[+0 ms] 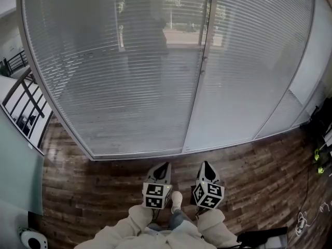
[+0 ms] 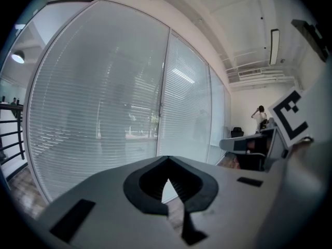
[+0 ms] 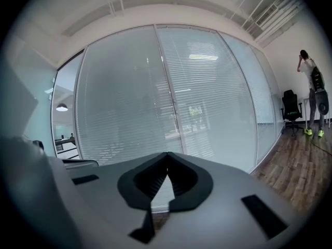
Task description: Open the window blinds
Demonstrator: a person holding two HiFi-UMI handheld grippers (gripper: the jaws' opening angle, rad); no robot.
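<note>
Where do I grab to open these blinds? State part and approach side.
Probably the small fitting on the vertical post between the two blind panels, though it is too small to identify. Come straight at it from the room side: nothing else protrudes, and no cord shows.

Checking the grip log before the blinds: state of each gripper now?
Left gripper: closed, holding nothing.
Right gripper: closed, holding nothing.
</note>
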